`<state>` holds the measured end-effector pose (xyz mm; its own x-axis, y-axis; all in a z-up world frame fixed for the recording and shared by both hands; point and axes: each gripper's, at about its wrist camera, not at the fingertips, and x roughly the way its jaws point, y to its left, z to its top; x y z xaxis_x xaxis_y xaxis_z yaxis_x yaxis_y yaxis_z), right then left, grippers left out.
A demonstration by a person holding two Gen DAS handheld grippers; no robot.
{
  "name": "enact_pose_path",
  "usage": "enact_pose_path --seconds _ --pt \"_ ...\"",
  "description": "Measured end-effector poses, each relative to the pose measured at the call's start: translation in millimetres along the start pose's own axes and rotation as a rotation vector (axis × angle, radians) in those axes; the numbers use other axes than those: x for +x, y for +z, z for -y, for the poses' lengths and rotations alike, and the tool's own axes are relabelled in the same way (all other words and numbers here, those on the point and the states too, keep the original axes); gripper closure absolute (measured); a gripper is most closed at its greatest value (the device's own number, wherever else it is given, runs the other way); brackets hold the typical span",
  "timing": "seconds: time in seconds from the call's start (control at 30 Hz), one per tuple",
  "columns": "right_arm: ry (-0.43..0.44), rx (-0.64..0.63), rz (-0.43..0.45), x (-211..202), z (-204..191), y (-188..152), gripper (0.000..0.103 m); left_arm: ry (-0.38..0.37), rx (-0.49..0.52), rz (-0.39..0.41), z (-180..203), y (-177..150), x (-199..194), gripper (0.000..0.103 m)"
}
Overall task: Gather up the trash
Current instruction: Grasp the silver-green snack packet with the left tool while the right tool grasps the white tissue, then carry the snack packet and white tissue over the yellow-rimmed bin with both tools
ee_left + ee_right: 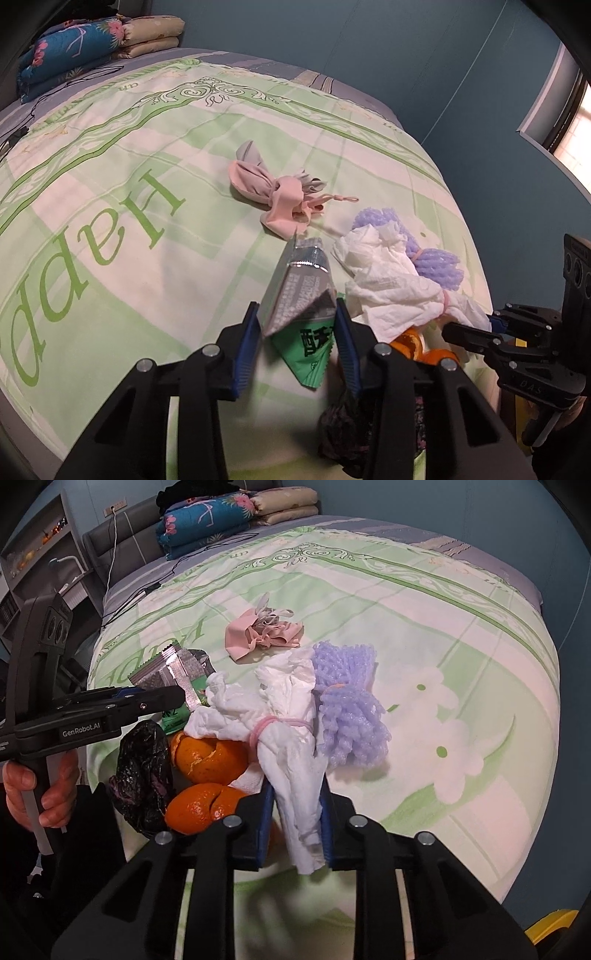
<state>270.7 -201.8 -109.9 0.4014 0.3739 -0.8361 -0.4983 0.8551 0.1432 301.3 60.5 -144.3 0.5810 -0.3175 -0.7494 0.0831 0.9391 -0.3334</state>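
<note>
- The left gripper has its blue pads closed on a crumpled snack wrapper, silver on its upper part and green with dark print lower down; the wrapper stands up between the fingers, just above the bedspread.
- The right gripper pinches the lower end of a white tissue bundle, which is tied round the middle with a pink elastic band; both pads press on the paper.
- From the right wrist view, a lilac foam fruit net lies at about two o'clock from the gripped tissue, touching it.
- Orange peel pieces lie at about ten o'clock from the right gripper, with a crumpled black plastic bag just beside them at nine o'clock.
- A knotted pink and grey cloth lies farther up the bed at twelve o'clock, apart from the pile.
- All of it rests on a green and white bedspread; folded quilts sit at the far end, around eleven o'clock.
- A person's hand grips the left gripper's handle at nine o'clock.
</note>
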Motion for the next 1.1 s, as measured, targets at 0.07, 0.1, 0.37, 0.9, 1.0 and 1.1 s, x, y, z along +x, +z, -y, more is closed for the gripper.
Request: enact_pose_path --seconds 0.07,0.1,0.37,0.9,1.0,1.1 --pt "0.000 0.003 0.008 -3.9 -0.4 -1.2 0.088 -0.005 -0.018 0.006 -3.5 -0.1 -4.5 0.066" --pt "0.002 0.005 0.011 -5.7 -0.7 -1.9 0.088 -0.007 -0.025 0.009 -5.0 0.0 -6.2 0.066" --pt "0.008 0.024 0.052 -31.0 -0.8 -6.9 0.089 -0.013 -0.061 0.050 -13.9 -0.1 -29.3 0.066" --pt "-0.013 0.053 0.151 -87.6 1.3 -23.8 0.089 -0.012 -0.056 0.130 -10.7 -3.9 -80.2 0.066" --pt "-0.014 0.056 0.165 -97.8 0.1 -27.2 0.089 -0.009 -0.048 0.141 -6.6 -5.1 -87.2 0.066" --pt "-0.019 0.059 0.181 -108.9 -0.1 -30.4 0.089 -0.018 -0.045 0.147 -2.1 -6.2 -92.5 0.066"
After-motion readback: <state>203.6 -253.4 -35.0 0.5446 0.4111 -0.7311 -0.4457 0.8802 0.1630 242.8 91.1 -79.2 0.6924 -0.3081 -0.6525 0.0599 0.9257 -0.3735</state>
